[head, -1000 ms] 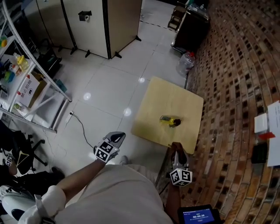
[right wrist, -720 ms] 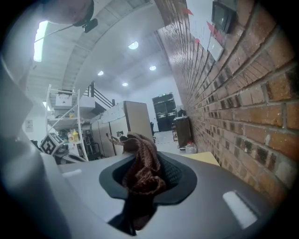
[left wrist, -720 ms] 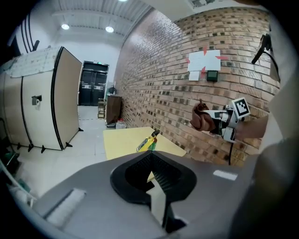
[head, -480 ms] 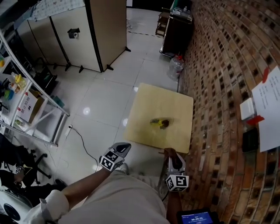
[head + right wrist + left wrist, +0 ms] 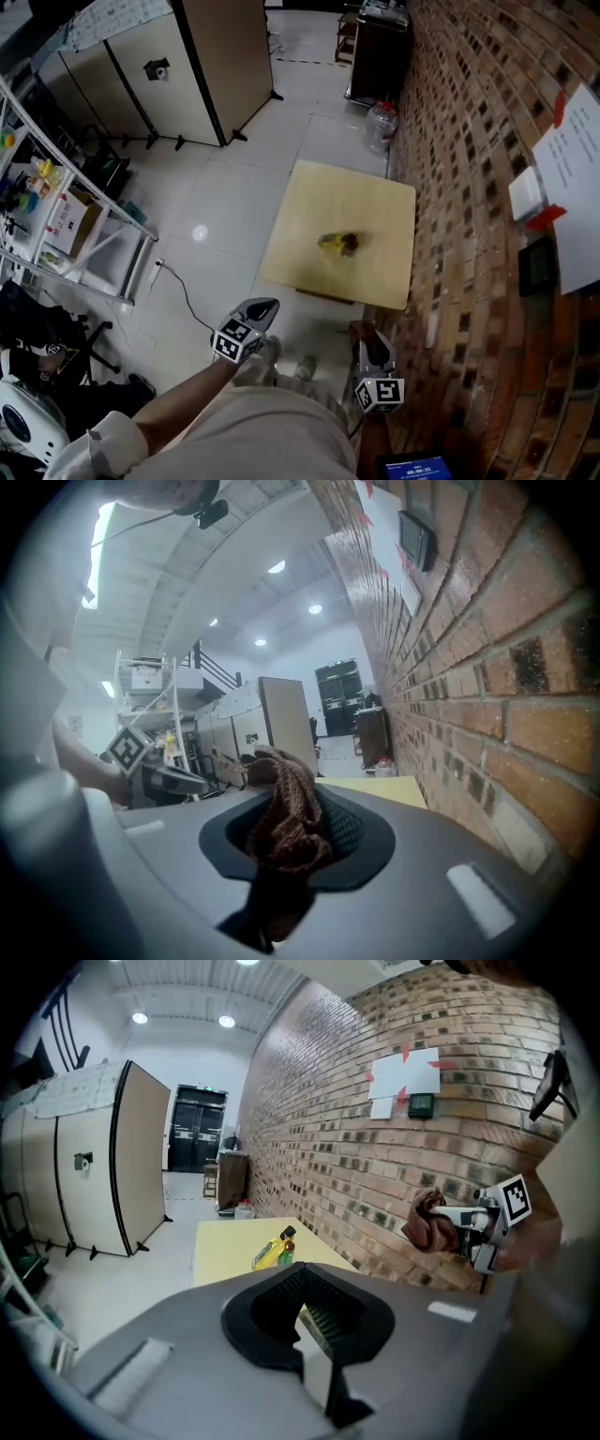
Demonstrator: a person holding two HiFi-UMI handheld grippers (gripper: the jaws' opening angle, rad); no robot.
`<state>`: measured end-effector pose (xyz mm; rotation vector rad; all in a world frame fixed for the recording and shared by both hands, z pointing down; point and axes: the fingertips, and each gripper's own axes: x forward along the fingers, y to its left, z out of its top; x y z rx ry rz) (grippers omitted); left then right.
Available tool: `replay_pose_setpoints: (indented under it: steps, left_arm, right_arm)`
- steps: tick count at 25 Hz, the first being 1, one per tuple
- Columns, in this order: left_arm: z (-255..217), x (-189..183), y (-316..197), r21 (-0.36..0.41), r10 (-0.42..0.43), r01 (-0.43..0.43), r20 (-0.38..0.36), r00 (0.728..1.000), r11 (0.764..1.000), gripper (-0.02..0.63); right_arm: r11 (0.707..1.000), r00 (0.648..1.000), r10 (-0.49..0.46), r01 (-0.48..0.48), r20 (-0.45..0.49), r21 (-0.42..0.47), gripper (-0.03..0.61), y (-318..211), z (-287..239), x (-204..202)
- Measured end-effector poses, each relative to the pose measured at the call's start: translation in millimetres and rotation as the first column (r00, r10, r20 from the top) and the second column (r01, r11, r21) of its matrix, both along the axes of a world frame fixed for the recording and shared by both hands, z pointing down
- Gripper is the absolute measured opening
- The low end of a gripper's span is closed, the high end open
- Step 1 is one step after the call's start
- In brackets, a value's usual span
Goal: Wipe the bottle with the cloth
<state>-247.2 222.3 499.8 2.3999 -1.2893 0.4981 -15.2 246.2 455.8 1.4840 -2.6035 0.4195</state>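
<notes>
A rough brick wall runs along one square, pale wooden desk. Two grippers are short of the desk's near edge. The left gripper is clenched on nothing; the right gripper grasps one crumpled brown knitted cloth. One yellow bottle with a dark cap lies on its side mid-desk, well apart from both.

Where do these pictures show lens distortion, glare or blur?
Head view: the brick wall bows, and a glare spot sits on the floor. Left gripper view: dark rounded corners, the bottle fairly clear. Right gripper view: the cloth, close to the lens, looks soft.
</notes>
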Motion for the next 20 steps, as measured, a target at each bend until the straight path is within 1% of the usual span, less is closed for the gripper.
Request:
replay_pose_setpoints:
  steps: [2,4,6,8,11,14,16,20]
  left_arm:
    - [-1.5,1.5,5.4,0.012,-0.002,0.002,0.018,1.000,1.000,0.017]
    - [-0.7,2.7,9.2,0.004,-0.021,0.021,0.008,1.000,1.000,0.017]
    - [3.0,4.3,16.4,-0.017,-0.027,0.027,-0.003,1.000,0.999,0.017]
    - [6.3,6.7,25.0,-0.030,-0.010,0.010,0.002,1.000,1.000,0.017]
    - [9.4,12.3,23.6,-0.006,0.033,-0.033,0.039,0.999,0.999,0.017]
    - [15.4,18.8,27.2,-0.014,0.019,-0.019,0.029,0.999,1.000,0.017]
    - [20.0,20.7,33.2,-0.025,0.010,-0.010,0.020,1.000,1.000,0.017]
    - [30.0,23.4,46.1,-0.051,0.031,-0.030,0.023,0.999,0.998,0.017]
  right_arm:
    - [1.000,0.999,-0.022,0.022,-0.035,-0.008,0.083,9.9,7.1,3.5]
    - [0.999,0.998,-0.033,0.032,-0.049,-0.016,0.081,14.4,11.6,9.5]
    - [1.000,0.999,-0.022,0.021,-0.040,-0.021,0.081,17.4,10.2,15.9]
    - [1.000,1.000,-0.002,0.002,-0.016,-0.016,0.080,21.0,2.5,19.6]
    - [1.000,1.000,0.014,-0.014,0.009,-0.007,0.080,18.7,-0.3,21.6]
    - [1.000,1.000,0.003,-0.003,0.020,-0.021,0.081,21.2,5.1,22.6]
    - [1.000,1.000,-0.004,0.004,0.029,-0.012,0.080,24.4,0.8,21.9]
    - [1.000,0.999,0.003,-0.004,0.035,0.009,0.081,31.1,-8.8,22.9]
